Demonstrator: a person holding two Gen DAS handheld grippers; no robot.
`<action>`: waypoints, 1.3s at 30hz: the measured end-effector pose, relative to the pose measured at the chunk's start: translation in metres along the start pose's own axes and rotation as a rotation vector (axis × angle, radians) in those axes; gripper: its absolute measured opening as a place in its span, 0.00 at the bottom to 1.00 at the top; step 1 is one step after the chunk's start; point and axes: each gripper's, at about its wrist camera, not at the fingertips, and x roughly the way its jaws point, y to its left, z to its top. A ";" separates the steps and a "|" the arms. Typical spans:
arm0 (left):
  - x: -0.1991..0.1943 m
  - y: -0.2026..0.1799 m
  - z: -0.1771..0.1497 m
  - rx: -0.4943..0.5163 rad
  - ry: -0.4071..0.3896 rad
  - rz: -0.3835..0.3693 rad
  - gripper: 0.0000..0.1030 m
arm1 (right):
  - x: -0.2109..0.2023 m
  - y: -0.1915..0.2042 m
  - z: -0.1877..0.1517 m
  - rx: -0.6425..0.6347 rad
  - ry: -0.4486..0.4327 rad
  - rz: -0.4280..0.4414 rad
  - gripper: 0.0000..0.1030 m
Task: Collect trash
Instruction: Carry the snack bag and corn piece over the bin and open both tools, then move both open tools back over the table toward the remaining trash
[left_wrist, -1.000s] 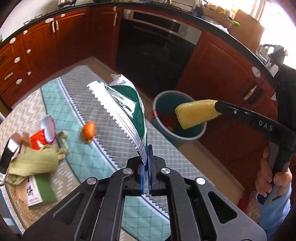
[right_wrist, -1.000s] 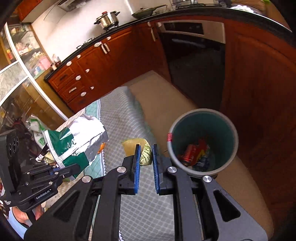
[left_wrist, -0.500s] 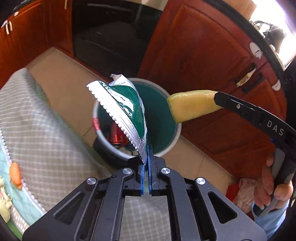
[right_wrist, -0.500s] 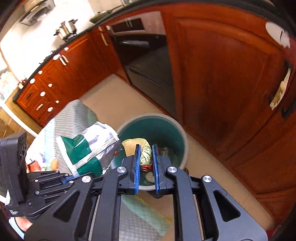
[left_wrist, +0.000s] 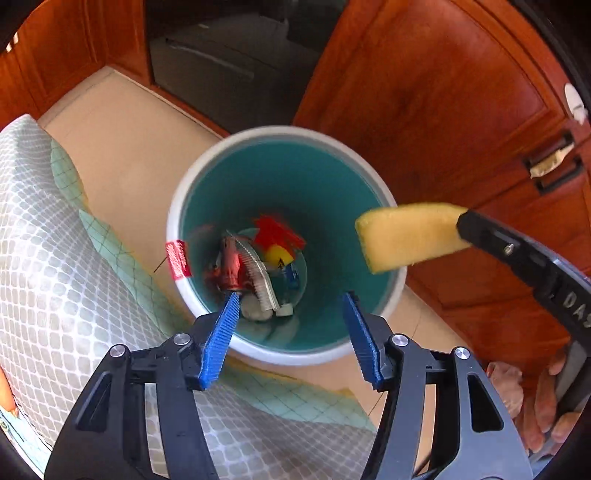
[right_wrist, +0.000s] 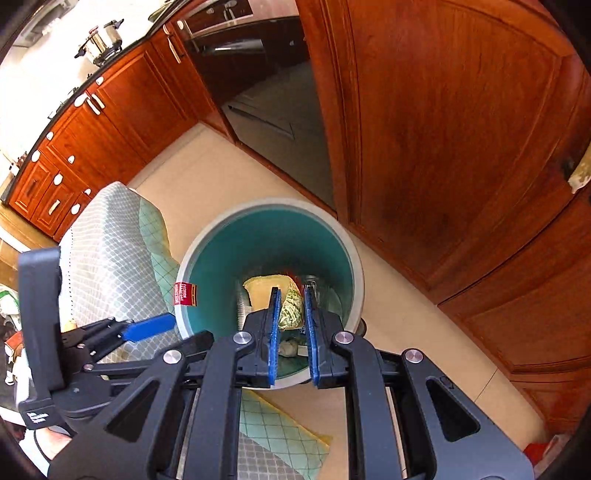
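A teal bin with a white rim (left_wrist: 173, 236) stands on the floor below both grippers; it also shows in the right wrist view (right_wrist: 354, 273). My left gripper (left_wrist: 291, 299) is open and empty above the bin. The green and silver chip bag (left_wrist: 255, 269) lies inside the bin beside a red can (left_wrist: 229, 262) and other wrappers. My right gripper (right_wrist: 292, 291) is shut on a yellow melon rind (right_wrist: 264, 290), held over the bin mouth. The rind also shows in the left wrist view (left_wrist: 406, 236), over the bin's right rim.
A table with a grey and mint cloth (left_wrist: 55, 280) lies left of the bin. Red-brown cabinet doors (left_wrist: 424, 92) and a dark oven (left_wrist: 221, 55) stand close behind it. Beige floor (right_wrist: 406, 295) surrounds the bin.
My left gripper opened and the chip bag dropped into the bin. Both grippers moved from over the table to above the bin. The right gripper still holds the rind.
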 end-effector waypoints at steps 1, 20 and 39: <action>0.000 0.003 0.000 -0.008 0.003 -0.001 0.59 | 0.002 0.000 0.000 -0.001 0.003 0.000 0.12; -0.070 0.031 -0.031 -0.082 -0.101 -0.018 0.74 | -0.009 0.032 -0.004 -0.020 -0.013 0.011 0.74; -0.195 0.082 -0.117 -0.156 -0.261 0.105 0.90 | -0.063 0.139 -0.052 -0.186 -0.005 0.121 0.83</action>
